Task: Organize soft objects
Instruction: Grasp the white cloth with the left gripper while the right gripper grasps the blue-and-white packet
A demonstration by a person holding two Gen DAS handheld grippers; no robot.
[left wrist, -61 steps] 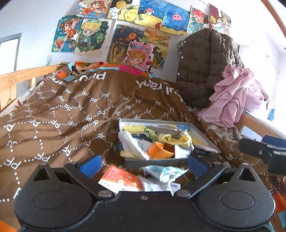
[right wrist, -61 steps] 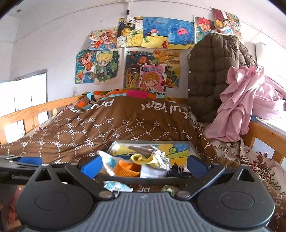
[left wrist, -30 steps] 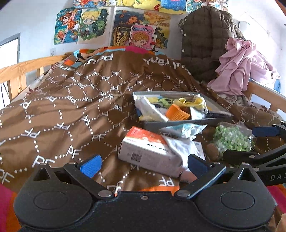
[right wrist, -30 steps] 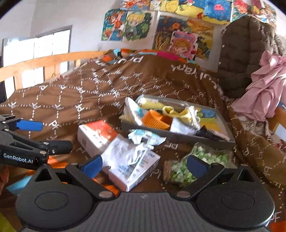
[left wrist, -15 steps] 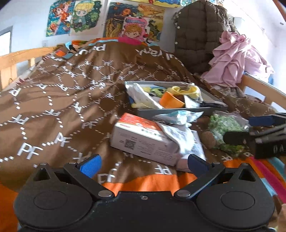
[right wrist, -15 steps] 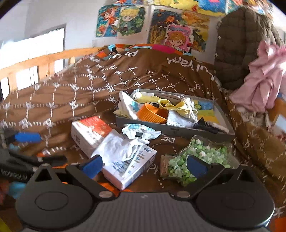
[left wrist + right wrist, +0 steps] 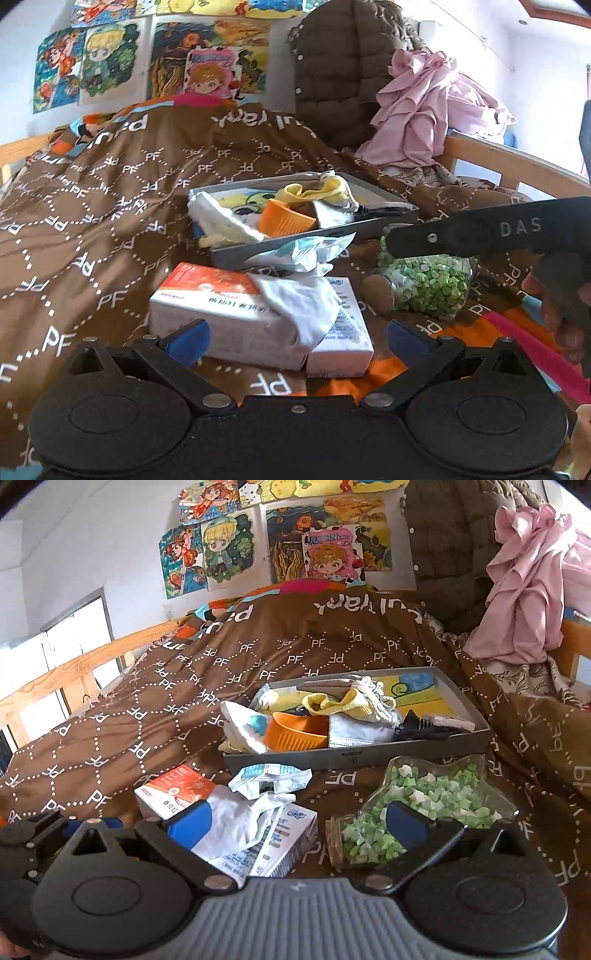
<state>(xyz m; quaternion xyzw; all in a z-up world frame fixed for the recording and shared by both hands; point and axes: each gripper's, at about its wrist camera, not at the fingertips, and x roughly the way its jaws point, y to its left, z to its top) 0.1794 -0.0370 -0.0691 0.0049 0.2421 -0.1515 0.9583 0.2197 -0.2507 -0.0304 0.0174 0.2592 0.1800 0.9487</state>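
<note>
The left gripper (image 7: pixel 295 338) hovers low over the bed, its jaws spread wide and empty around a white sock (image 7: pixel 299 299) draped over two cartons (image 7: pixel 229 314). The sock's far end is hidden in its own folds. The right gripper (image 7: pixel 295 823) is likewise wide open and empty, between sock (image 7: pixel 236 823) and a jar of green paper stars (image 7: pixel 424 805), before the grey tray (image 7: pixel 354 758).
</note>
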